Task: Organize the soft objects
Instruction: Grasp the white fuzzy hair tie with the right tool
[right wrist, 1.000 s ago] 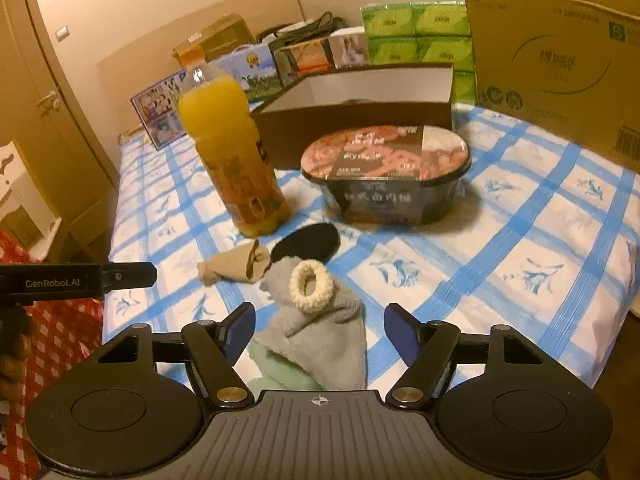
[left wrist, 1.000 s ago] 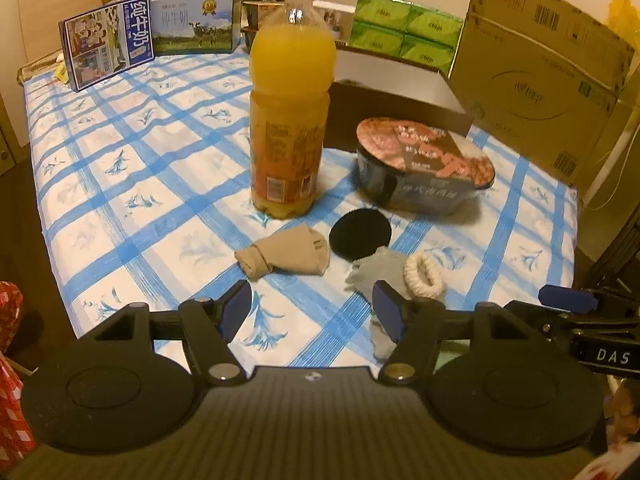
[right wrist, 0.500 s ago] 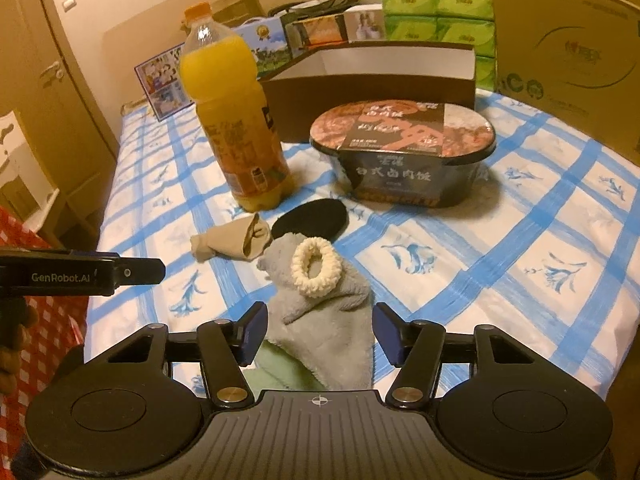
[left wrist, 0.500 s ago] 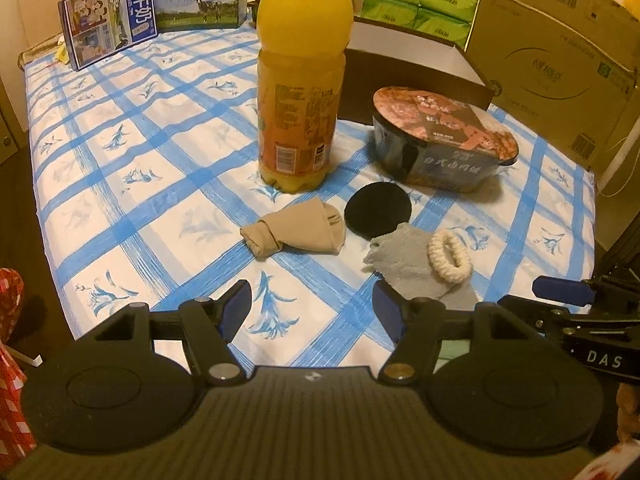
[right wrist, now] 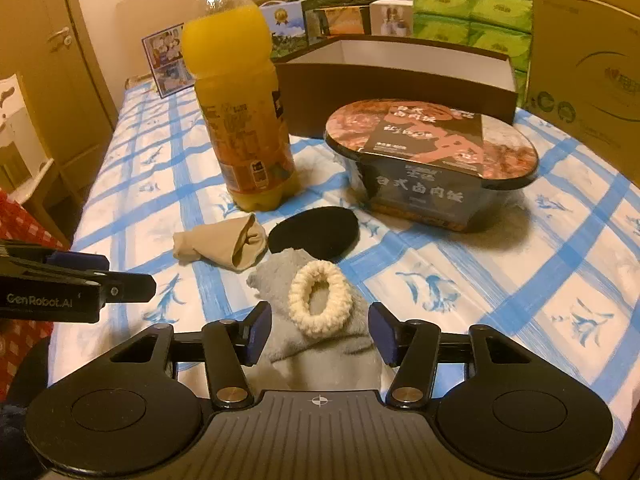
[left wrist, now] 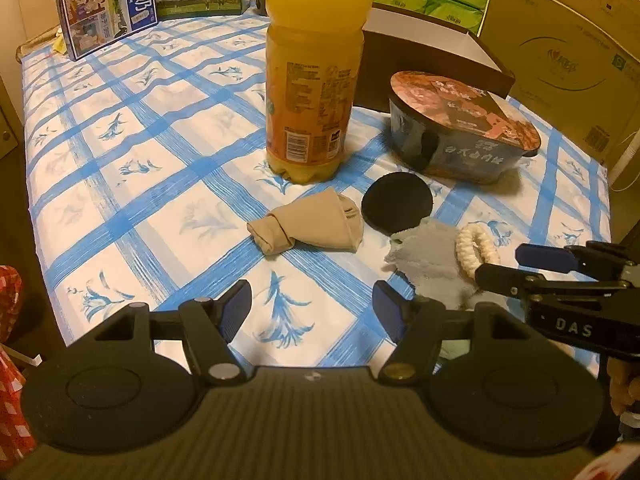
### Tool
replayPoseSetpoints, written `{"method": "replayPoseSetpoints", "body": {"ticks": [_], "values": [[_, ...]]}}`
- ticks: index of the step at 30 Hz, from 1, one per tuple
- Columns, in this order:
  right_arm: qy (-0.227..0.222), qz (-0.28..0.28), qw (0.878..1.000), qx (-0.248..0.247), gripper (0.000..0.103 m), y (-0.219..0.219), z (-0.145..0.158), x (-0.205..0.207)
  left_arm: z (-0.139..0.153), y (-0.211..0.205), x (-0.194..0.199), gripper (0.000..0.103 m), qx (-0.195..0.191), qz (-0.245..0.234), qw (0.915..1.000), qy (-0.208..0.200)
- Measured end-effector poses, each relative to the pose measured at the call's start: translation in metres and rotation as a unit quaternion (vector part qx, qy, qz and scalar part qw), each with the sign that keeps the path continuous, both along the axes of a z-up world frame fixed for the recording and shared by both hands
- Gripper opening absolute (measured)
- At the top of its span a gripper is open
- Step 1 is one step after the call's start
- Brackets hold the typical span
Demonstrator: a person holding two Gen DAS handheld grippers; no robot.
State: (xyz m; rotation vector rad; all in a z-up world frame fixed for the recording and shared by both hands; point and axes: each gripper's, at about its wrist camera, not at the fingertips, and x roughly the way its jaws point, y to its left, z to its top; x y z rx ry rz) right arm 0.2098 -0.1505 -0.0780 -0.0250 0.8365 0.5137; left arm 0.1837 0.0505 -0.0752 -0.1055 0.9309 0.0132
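On checked tabletop (right wrist: 500, 280), near edge: cream scrunchie (right wrist: 320, 300) atop grey cloth (right wrist: 320, 344), beige sock (left wrist: 316, 224) and black pad (left wrist: 398, 206) beside. Right gripper (right wrist: 320, 334) jaws closing around cloth, not yet pinching. Left gripper (left wrist: 312, 306) jaws wide, empty. Nothing sorted yet; brown box (right wrist: 400, 80) behind looks likely destination.

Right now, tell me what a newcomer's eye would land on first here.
The tall orange juice bottle stands mid-table on the blue-checked tablecloth, with a sealed instant rice bowl to its right. In front, a cream scrunchie lies on a grey cloth, between the right hand-held gripper's open jaws.
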Motion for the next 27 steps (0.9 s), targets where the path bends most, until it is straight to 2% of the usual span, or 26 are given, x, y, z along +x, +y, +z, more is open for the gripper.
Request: {"method": "replayPoseSetpoints", "body": {"ticks": [5, 8, 13, 15, 21, 27], "values": [[0.002, 0.004, 1.000, -0.008, 0.050, 0.009, -0.008, 0.010, -0.006, 0.002, 0.006, 0.064, 0.000, -0.002, 1.0000, 0.003], [0.007, 0.004, 1.000, -0.012, 0.044, 0.012, -0.012, 0.014, -0.009, 0.002, 0.008, 0.064, 0.000, -0.004, 1.0000, 0.004], [0.002, 0.007, 1.000, -0.011, 0.026, 0.011, -0.015, 0.017, -0.013, 0.004, 0.012, 0.064, 0.001, -0.009, 1.0000, 0.003], [0.000, 0.006, 1.000, -0.006, 0.022, 0.009, -0.013, 0.017, -0.014, 0.004, 0.014, 0.064, 0.002, -0.011, 0.9999, 0.002], [-0.013, -0.018, 1.000, 0.018, 0.021, -0.003, -0.002, 0.022, -0.015, 0.005, 0.024, 0.064, 0.015, -0.033, 0.9992, -0.017], [-0.009, -0.051, 0.998, 0.025, 0.021, -0.018, 0.000, 0.035, -0.025, 0.006, 0.047, 0.065, 0.039, -0.080, 0.9959, -0.020]]}}
